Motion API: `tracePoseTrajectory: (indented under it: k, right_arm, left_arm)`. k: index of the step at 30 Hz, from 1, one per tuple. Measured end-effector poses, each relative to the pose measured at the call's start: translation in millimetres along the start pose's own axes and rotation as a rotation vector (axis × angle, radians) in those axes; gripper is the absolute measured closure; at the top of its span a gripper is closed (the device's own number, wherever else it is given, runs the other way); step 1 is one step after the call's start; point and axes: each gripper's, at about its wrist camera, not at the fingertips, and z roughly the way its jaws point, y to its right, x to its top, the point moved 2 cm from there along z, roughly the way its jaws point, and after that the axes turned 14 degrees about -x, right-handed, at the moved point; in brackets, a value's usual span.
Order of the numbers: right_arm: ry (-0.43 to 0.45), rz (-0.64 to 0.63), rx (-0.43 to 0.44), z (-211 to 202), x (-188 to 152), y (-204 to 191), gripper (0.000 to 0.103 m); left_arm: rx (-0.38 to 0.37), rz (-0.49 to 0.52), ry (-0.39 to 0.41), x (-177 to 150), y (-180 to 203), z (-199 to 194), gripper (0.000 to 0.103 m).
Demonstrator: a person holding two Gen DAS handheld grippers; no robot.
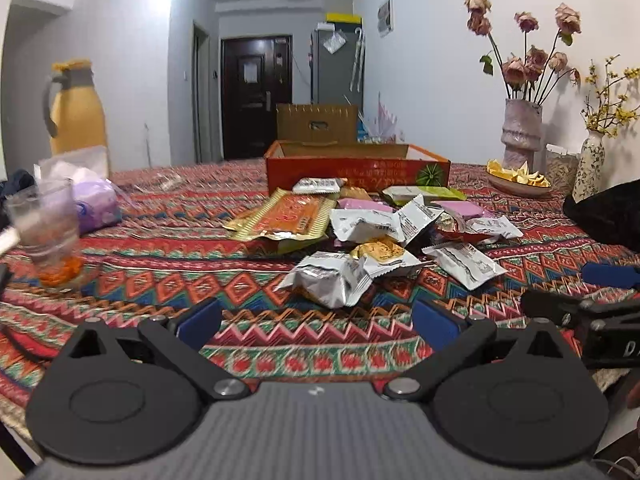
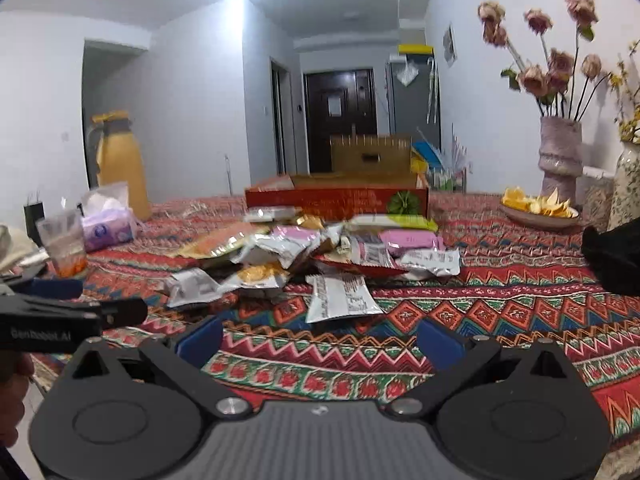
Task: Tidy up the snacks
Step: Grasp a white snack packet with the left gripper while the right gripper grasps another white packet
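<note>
Facing crinkled foil snack packets (image 1: pixel 332 280), rectangular cardboard box (image 1: pixel 356 168), woven zigzag tablecloth (image 1: pixel 160 272)

Loose heap of snack packets (image 1: pixel 384 232) before open red box (image 1: pixel 356 170).

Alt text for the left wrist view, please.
The open left gripper hovers low over a patterned tablecloth, facing a scattered pile of snack packets in front of an open red box; the right gripper shows at the right edge.

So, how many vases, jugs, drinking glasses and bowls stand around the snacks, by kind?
Vases: 2, a pink vase and a flowered vase
Yellow jug: 1
Glass: 1
Bowl: 1
Total: 5
</note>
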Motion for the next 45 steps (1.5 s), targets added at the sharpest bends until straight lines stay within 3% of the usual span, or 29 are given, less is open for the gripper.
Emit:
tracePoseTrajectory:
  k: [5,11,16,19,24,27,30,37,39,40,41,45]
  right_arm:
    - [-0.170,0.029,0.006,46.0,18.7,7.7,0.004]
    - [-0.162,-0.034,0.004,85.0,37.8,3.2,0.011]
    - [-0.194,-0.065,-0.001,115.4,46.2,-6.0,0.026]
    - [-0.216,-0.068,0.003,126.7,44.7,-10.4,0.033]
    - [-0.233,-0.078,-0.008,131.7,41.3,-13.0,0.055]
    - [-0.235,-0.085,0.003,124.6,39.1,-11.6,0.058]
    - [-0.238,-0.092,0.001,109.6,33.0,-7.3,0.060]
    - [-0.224,-0.068,0.017,96.7,27.2,2.8,0.055]
    - [-0.221,-0.071,0.011,98.6,27.4,2.9,0.055]
    - [-0.218,-0.083,0.006,98.8,26.9,1.5,0.055]
    - [-0.215,-0.094,0.003,97.7,26.5,0.1,0.056]
    - [-0.204,-0.106,0.014,84.0,21.6,0.0,0.064]
  left_arm:
    - [-0.051,-0.126,-0.024,24.5,-11.5,38.9,0.000]
    - [-0.014,-0.241,-0.073,36.4,-27.0,83.1,0.000]
    - [0.057,-0.252,-0.051,37.6,-41.1,99.0,0.000]
    - [0.059,-0.268,-0.083,36.9,-43.1,104.0,0.009]
    - [0.111,-0.206,-0.143,26.4,-37.2,100.9,0.015]
    - [0.140,-0.149,-0.151,18.4,-37.4,84.7,0.017]
    - [0.133,-0.151,-0.148,16.3,-39.7,73.2,0.028]
    - [0.055,-0.036,-0.118,26.0,-31.2,76.1,0.027]
    - [0.049,-0.023,-0.121,26.7,-30.3,80.1,0.036]
    - [0.058,-0.021,-0.130,26.7,-31.2,83.7,0.054]
    - [0.064,-0.026,-0.142,26.6,-32.1,85.3,0.061]
    - [0.059,-0.044,-0.138,24.0,-29.4,72.4,0.064]
